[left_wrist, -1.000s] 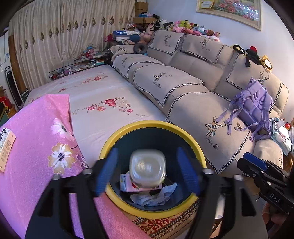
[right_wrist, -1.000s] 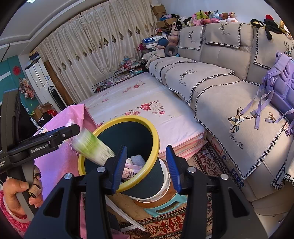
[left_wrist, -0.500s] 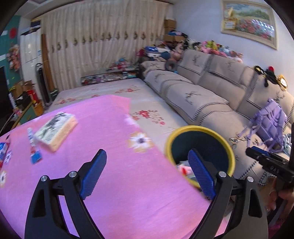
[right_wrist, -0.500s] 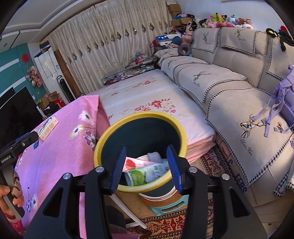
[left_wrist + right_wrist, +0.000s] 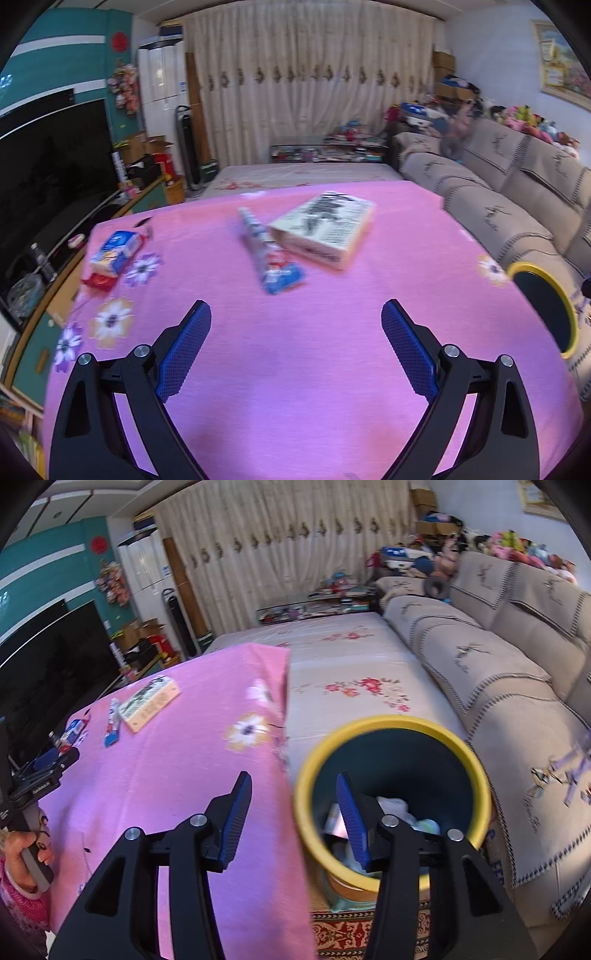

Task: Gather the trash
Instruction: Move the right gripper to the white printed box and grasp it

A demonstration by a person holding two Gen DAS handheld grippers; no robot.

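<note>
My left gripper [image 5: 295, 306] hangs open and wide over the pink floral tablecloth [image 5: 295, 369], with nothing between its fingers. Ahead of it lie a blue-and-white tube [image 5: 266, 254], a cream box [image 5: 325, 229] and, at far left, a blue-and-white packet [image 5: 114, 251] on a red wrapper [image 5: 98, 282]. My right gripper [image 5: 293, 777] is open and empty, straddling the table's edge and the yellow rim of the dark bin [image 5: 388, 722]. Crumpled tissue and packets [image 5: 395, 808] lie inside. The bin's rim [image 5: 532, 267] also shows at the right of the left wrist view.
A beige sofa [image 5: 498, 664] runs along the right, with a floral-sheeted bed [image 5: 351, 664] between it and the table. A black TV [image 5: 48, 177] stands on the left. A person's hand [image 5: 26, 853] holds the left gripper's handle. A patterned rug [image 5: 340, 934] lies under the bin.
The left gripper let a bottle drop into the bin, opened wider and swung left over the table. The right gripper dropped a green tube into the bin and shifted left toward the table edge.
</note>
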